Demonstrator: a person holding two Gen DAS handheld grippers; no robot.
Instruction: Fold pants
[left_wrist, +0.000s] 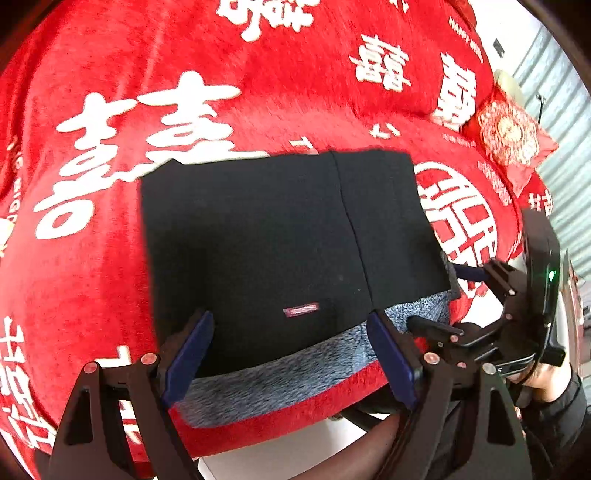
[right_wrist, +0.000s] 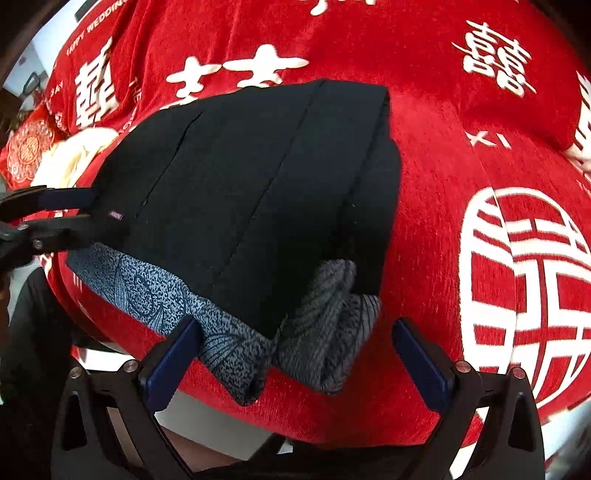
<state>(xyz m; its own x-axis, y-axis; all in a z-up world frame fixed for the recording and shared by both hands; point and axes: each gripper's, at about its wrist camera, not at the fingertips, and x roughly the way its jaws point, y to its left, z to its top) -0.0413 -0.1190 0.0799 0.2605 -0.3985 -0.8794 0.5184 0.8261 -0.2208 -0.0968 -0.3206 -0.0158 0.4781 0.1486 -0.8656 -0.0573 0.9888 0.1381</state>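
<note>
One folded pants (left_wrist: 280, 240) bundle, fleecy open end nearest.

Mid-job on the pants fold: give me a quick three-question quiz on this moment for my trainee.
1. True or false: the left gripper is clamped on the black pants.
2. Which lining shows along the near edge of the pants? A) grey-blue fleece B) yellow mesh C) white cotton
3. Fill in: the pants lie on a ____ blanket with white characters.

Key
1. False: both pads stand apart, over the near edge, pressing nothing.
2. A: the fleece lining peeks out under the black fabric.
3. Red.

The right gripper is likewise open, over the bunched lining.
</note>
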